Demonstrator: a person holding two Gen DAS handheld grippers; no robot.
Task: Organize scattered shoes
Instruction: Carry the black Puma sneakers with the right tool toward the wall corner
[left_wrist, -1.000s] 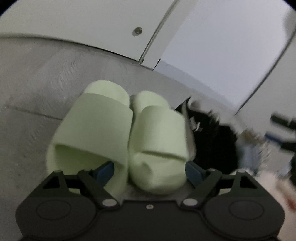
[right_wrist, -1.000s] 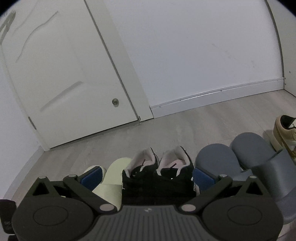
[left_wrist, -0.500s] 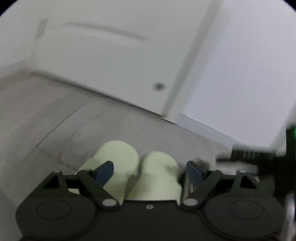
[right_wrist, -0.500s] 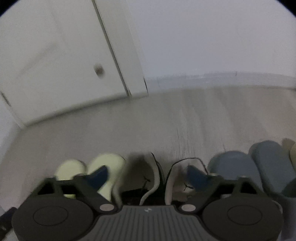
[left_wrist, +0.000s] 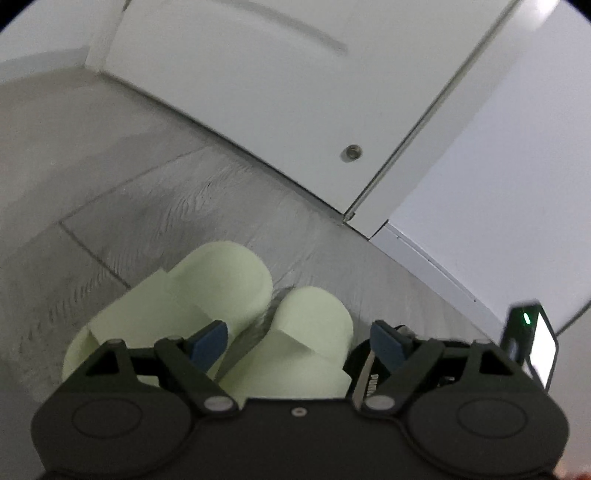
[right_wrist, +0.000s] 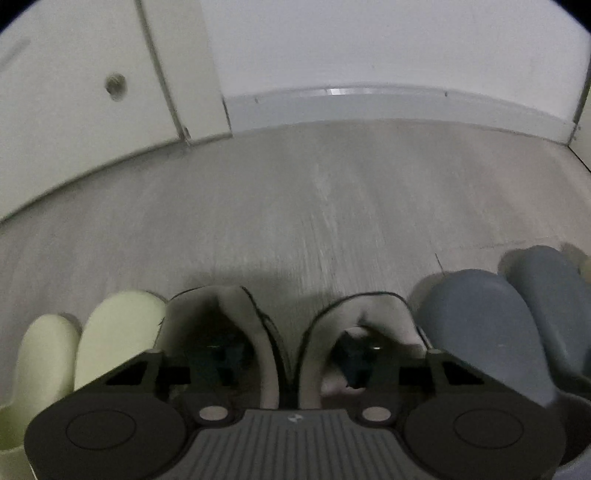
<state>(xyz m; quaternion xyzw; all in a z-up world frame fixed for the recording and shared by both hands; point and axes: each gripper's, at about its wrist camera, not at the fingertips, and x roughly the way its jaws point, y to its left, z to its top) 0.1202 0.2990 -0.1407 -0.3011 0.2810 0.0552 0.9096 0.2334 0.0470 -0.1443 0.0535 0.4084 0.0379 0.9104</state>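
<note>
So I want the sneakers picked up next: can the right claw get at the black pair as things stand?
Probably yes: the right claw is open with one finger inside each black sneaker, and nothing blocks it.

Left gripper (left_wrist: 298, 341) with fingers spread wide, right gripper (right_wrist: 287, 358) likewise parted (both angled downward)

A pale grey wood-grain plank floor (right_wrist: 314, 206) carries a row of shoes. The pair of black sneakers with pale linings (right_wrist: 280, 332) sits mid-row; just left of it lies the pair of light green foam slides (right_wrist: 92, 336), just right the pair of grey-blue rubber clogs (right_wrist: 491, 321).
</note>
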